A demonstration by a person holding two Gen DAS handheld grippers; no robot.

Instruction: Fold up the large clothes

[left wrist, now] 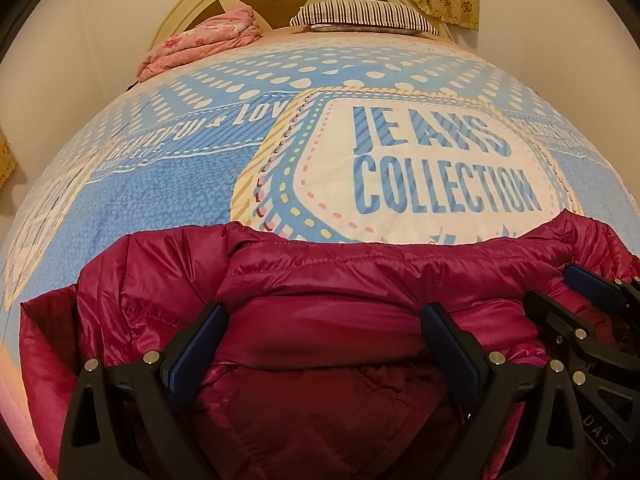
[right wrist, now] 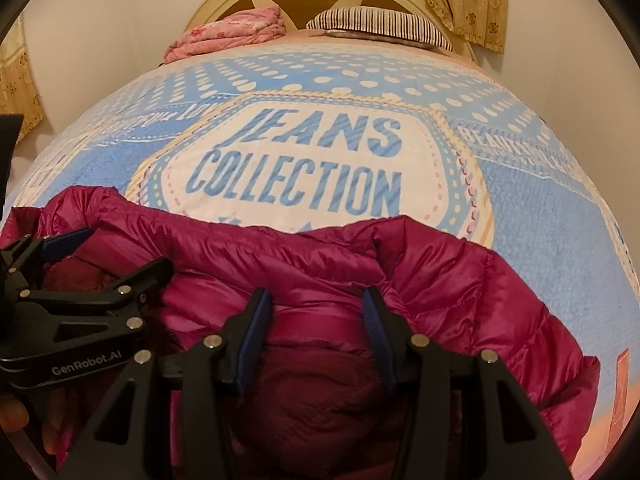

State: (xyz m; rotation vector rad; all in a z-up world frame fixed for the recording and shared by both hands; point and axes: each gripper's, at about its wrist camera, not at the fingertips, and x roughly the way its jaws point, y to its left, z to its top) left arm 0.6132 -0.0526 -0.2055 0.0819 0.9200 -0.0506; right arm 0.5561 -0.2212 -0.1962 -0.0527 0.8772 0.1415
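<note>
A: Where are we with the jacket [left wrist: 320, 280]?

B: It lies bunched along the near edge of the bed [left wrist: 160, 184], long axis running side to side. Our left gripper [left wrist: 324, 344] stands wide, its fingers straddling a puffy fold.

A: And the right gripper [right wrist: 316, 332]?

B: Narrower, around another fold just beside it. Whether either truly pinches, we cannot tell. Both hands are equally near.

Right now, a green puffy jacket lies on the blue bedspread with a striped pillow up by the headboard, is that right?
Not quite: the jacket is magenta, not green, as both wrist views show. The rest holds: it lies on the blue bedspread, and a striped pillow sits by the headboard.
</note>
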